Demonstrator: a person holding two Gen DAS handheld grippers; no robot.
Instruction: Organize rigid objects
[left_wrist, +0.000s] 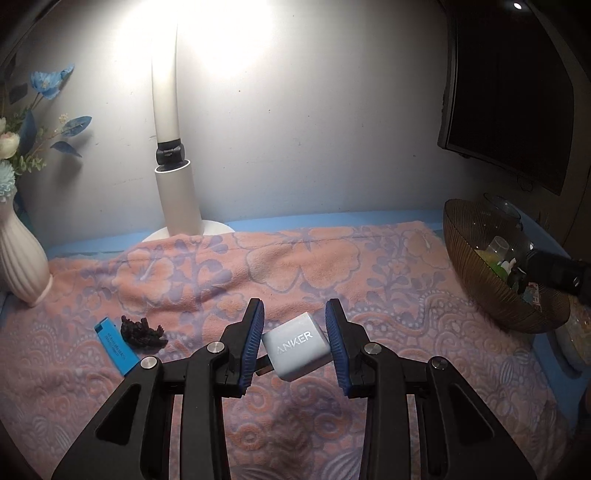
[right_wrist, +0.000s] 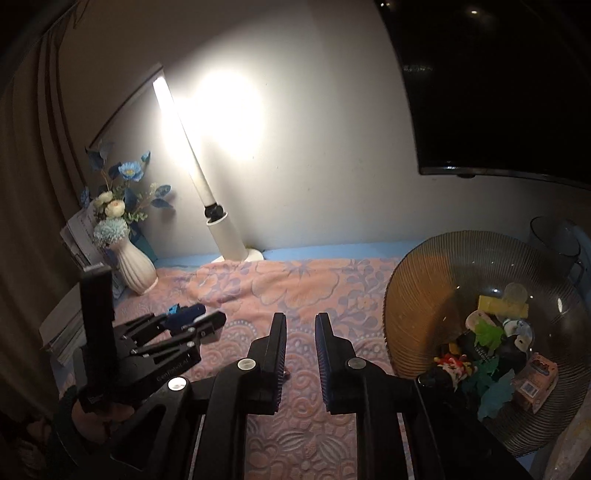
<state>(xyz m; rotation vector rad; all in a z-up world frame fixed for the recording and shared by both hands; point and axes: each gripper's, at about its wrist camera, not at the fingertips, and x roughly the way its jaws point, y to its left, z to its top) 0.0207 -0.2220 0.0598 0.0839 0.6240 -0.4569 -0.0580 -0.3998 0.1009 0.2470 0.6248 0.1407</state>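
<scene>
My left hand-held gripper (left_wrist: 295, 341) is pinching the white Anker charger (left_wrist: 295, 345) between its blue ribbed pads, one pad on each flat side, with the plug prongs poking out toward the left pad's lower end. The charger hangs above the flowered towel (left_wrist: 332, 258) that covers the tabletop — clear of the cloth, as far as I can judge. It should handle as a small, dense, stiff block: no give under pressure, but its smooth plastic faces look slippery, and it sits a little skewed in the grip, so I would keep steady squeeze on the broad sides and avoid the prongs. My right hand-held gripper (right_wrist: 300, 354) has its jaws nearly pressed together with nothing between them, hovering beside the ribbed glass bowl (right_wrist: 413, 295) where small items already lie. A blue lighter (left_wrist: 114, 343) and a dark little figurine (left_wrist: 142, 330) remain on the towel — both light and rigid, I'd guess, the lighter best taken across its narrow sides.
</scene>
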